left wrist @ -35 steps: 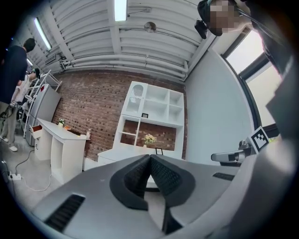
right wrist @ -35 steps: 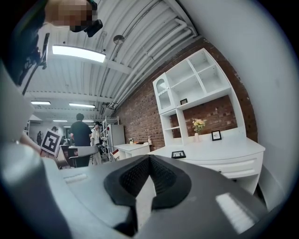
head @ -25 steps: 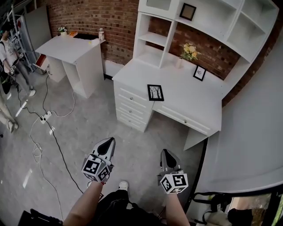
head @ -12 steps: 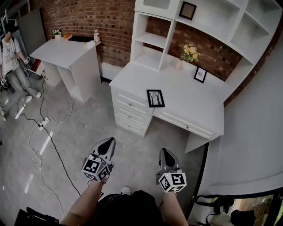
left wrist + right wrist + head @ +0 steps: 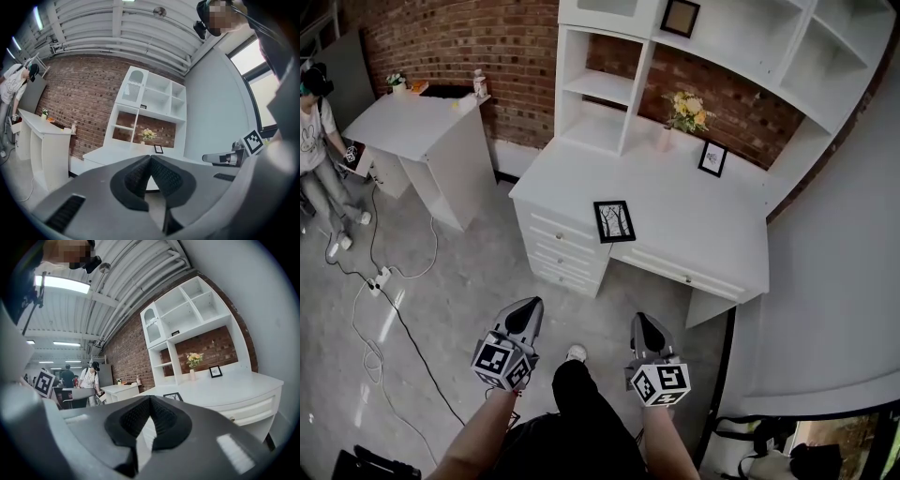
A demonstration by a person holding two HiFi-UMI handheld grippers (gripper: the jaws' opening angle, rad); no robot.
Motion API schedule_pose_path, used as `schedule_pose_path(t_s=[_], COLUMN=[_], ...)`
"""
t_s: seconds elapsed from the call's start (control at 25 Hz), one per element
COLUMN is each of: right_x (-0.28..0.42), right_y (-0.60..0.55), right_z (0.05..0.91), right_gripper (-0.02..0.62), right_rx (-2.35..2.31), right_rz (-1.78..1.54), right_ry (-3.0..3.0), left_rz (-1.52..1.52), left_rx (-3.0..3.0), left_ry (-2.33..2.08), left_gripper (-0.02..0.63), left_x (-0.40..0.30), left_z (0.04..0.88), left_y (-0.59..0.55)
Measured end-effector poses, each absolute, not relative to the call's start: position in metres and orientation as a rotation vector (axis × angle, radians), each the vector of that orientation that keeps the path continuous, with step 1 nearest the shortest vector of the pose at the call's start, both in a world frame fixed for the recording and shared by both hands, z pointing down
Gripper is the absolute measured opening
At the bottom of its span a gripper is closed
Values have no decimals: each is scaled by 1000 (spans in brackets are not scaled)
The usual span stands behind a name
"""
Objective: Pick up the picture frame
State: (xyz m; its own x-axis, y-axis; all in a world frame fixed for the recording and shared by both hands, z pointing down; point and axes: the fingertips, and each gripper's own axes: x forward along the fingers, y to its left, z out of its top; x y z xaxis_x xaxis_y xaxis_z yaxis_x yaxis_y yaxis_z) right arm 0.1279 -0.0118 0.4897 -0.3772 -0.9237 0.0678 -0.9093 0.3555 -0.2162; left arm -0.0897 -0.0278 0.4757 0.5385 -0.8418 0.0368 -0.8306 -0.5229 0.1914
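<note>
A black picture frame with a tree drawing lies flat near the front edge of the white desk, above its drawers; its edge shows as the frame in the right gripper view. A smaller frame stands at the back of the desk, and a third frame sits on the top shelf. My left gripper and right gripper hang side by side over the floor, well short of the desk and pointing toward it. Both are shut with nothing between their jaws, the pads meeting at the tips in both gripper views.
A vase of yellow flowers stands on the desk beside the shelf unit. A second white table is at the left, with a person beside it. Cables and a power strip lie on the floor at left. A grey wall bounds the right.
Both grippers have travelled forward toward the desk, still shut. In the head view the desk and flat frame have shifted left, and a foot has stepped forward between the grippers.
</note>
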Motion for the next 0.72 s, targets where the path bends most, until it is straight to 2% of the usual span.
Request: schedule_pose_path(t_s=[0.72], right_x=[106], right_y=[-134], right_z=[529], right_gripper=[3], right_rx=[-1735], right_rz=[-456], right_ry=[2574], left_rz=[-42], left_rx=[2576], left_ry=[-1352], left_gripper=[5], left_x=[-86], left_z=[502], left_y=[-155])
